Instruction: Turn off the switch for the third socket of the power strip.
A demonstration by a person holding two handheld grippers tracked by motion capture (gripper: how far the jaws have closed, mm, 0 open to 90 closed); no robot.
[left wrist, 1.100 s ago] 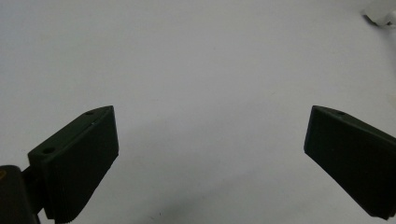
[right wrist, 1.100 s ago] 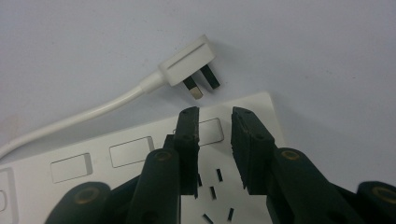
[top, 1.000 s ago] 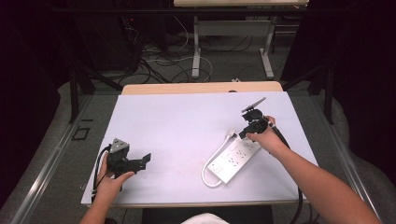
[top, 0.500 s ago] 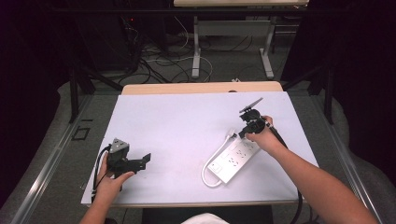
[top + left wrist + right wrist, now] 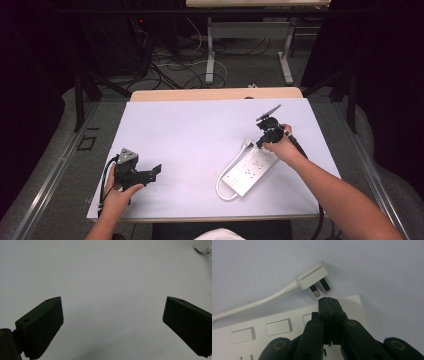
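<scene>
A white power strip [image 5: 248, 170] lies on a white table [image 5: 190, 135]. The right gripper [image 5: 261, 141] hovers at the strip's far end, jaws just pressed together, seemingly on nothing. Its own view reveals the strip's plug [image 5: 312, 279] just beyond. The left gripper [image 5: 156, 171] rests well apart, jaws wide open.

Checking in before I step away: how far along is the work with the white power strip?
Early. Done: the right gripper has just closed, empty, over the white power strip. The white plug lies loose beside the strip, ungripped. The left gripper waits open over the white table.
</scene>
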